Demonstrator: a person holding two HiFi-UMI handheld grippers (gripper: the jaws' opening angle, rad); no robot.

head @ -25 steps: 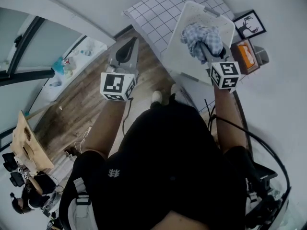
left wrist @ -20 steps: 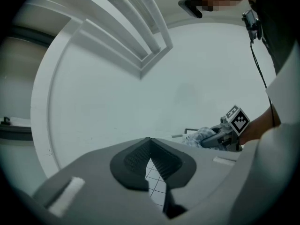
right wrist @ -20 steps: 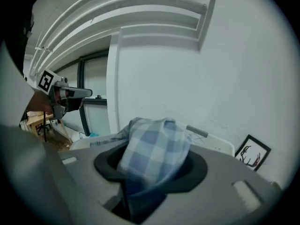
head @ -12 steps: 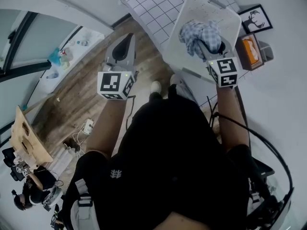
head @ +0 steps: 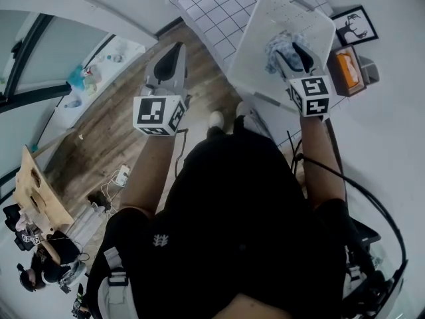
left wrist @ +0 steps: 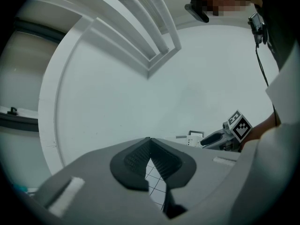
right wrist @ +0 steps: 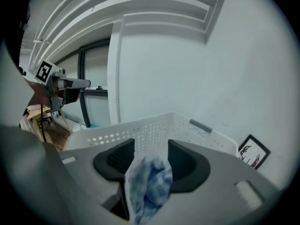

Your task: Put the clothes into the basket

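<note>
Wood flooring lay under your left side, and the white basket (head: 282,8) stood far right by the wall. Your right gripper (head: 293,54) hung over it, jaws opening with the blue checked cloth (right wrist: 147,184) between them. You'd have done well to spread fully and let it fall clear before lifting. Your left gripper (left wrist: 149,143) idled, jaws together and empty. Less cloth showed above the jaws than a moment earlier.

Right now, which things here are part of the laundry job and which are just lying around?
Job: blue checked cloth; white basket; right claw, opening with the cloth inside it.
Lying about: framed picture; orange box; grid mat.
</note>
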